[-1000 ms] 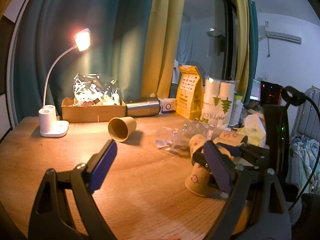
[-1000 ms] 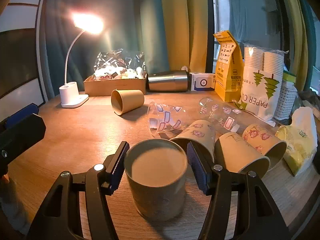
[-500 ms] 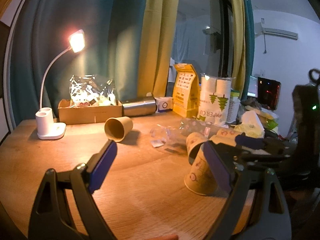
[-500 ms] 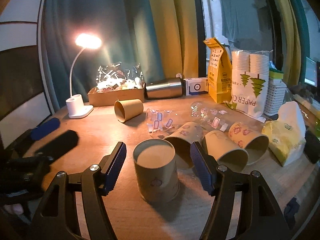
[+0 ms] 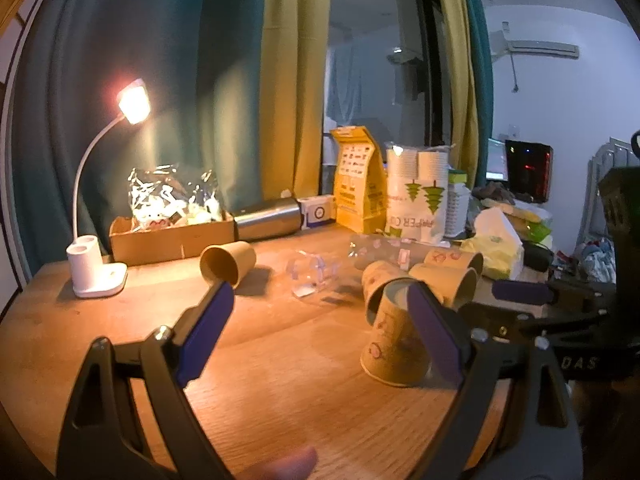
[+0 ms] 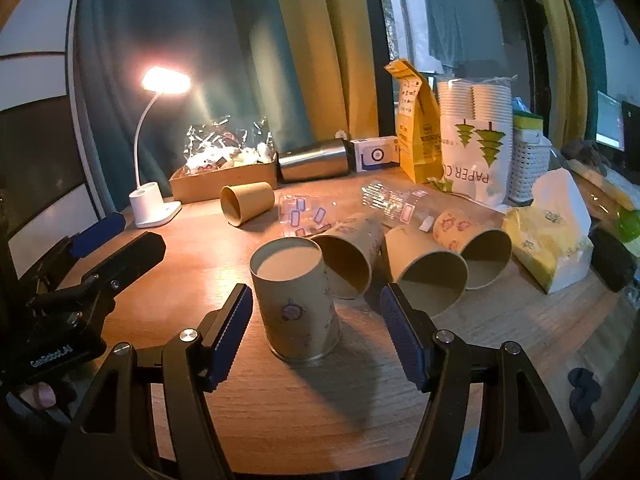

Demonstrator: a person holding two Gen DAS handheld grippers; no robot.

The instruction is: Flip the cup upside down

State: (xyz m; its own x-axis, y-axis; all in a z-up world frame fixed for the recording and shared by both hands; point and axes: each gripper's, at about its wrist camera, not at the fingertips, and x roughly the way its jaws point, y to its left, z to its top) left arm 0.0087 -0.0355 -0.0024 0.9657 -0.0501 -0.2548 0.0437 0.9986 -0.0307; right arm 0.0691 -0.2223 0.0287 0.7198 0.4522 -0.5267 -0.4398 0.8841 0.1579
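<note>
1. Right claw is hanging wide open, gripping nothing; its two blue pads are flanking the upside-down cup with a clear gap on each side.
2. That cup is standing on its rim on the tabletop, base facing up, just ahead of the right claw. From the left wrist camera the same cup is sitting partly behind the right-hand pad.
3. Left claw is also gaping wide and holding nothing, hovering over bare wood, well apart from the cup. In the right view it is showing at the left edge.
4. Cup count: one inverted, four lying on their sides. Three printed ones are lying in a row just behind the inverted cup, mouths toward the camera; one plain brown cup is lying farther back, near the lamp.
5. Two crumpled clear wrappers are lying between the cups and the back row.
6. Back row: one lit desk lamp, one cardboard box of shiny packets, one steel flask on its side, one yellow bag, one sleeve of paper cups.
7. A yellow-and-white pack is sitting at the right; its print is too small to read.
8. A fingertip is poking in at the bottom edge, cut off.
</note>
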